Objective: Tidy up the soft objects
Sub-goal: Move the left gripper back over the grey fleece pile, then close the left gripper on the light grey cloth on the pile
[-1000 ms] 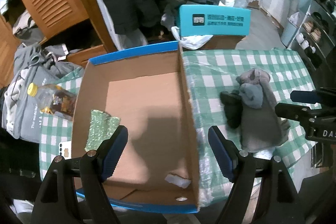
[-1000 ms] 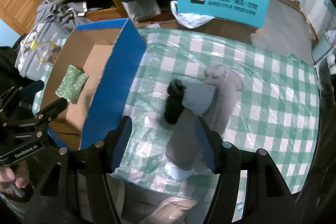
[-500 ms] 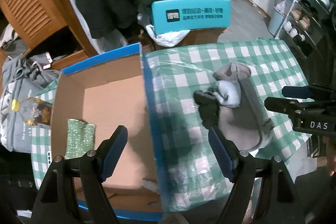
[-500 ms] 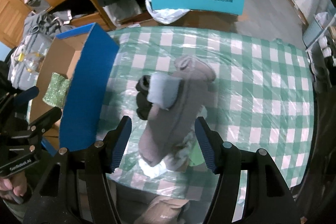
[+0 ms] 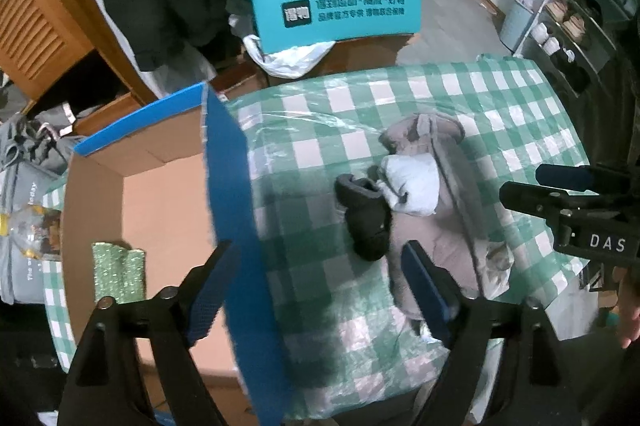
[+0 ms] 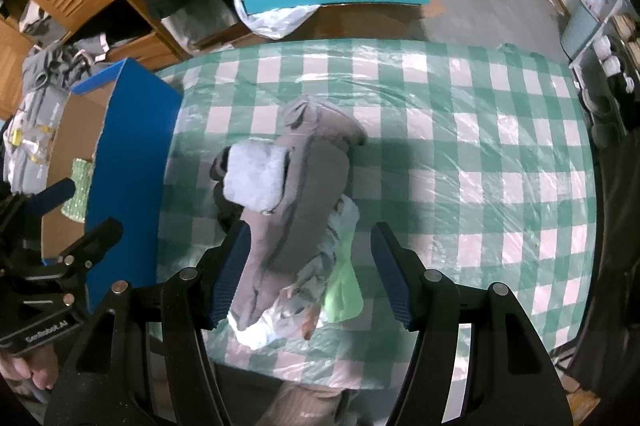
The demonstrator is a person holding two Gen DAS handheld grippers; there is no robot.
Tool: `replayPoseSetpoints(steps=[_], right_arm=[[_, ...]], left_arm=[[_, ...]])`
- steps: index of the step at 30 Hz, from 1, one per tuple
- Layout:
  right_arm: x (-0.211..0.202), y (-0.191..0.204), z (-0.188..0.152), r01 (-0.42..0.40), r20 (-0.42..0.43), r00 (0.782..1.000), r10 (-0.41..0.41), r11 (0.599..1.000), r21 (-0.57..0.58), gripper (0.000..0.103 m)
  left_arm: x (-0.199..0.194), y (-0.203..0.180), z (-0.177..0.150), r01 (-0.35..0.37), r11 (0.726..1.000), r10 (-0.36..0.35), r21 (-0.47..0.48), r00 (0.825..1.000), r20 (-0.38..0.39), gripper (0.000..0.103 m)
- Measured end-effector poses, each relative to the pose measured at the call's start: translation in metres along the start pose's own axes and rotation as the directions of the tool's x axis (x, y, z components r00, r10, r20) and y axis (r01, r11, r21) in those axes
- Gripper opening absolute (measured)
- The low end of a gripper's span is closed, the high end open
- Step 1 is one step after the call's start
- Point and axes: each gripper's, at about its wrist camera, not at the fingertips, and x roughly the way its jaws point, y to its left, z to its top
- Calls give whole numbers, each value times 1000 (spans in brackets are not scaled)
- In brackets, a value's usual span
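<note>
Straddling box wall [image 5: 236, 210] — left gripper [image 5: 316, 290], opening

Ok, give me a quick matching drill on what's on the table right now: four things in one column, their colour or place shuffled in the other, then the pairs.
Things:
1. rolled sock
2. folded cloth
3. long garment
4. sponge cloth

Descriptions:
A. green, inside the cardboard box
B. pale blue, lying on the pile
C. black, at the pile's box side
D. grey-brown, stretched along the checked tablecloth

Pairs: 1-C, 2-B, 3-D, 4-A
</note>
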Motion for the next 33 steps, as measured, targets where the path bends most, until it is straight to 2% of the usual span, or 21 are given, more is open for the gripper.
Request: replayPoseSetpoints(steps=[7,16,33], right_arm=[[5,-15,4,1,-10,1000,-1,999,36,63],[12,-30,6,-8,-23,1000,10,998,70,63],[24,-47,10,-8,-43,999,13,994,106,63]], left_arm=[[18,-21,12,26,999,-26,23,999,-24,87],[43,-34,27,97,995,-98,-14,993,-63,87],[70,-49,41,106,994,-107,-21,989,-97,87]])
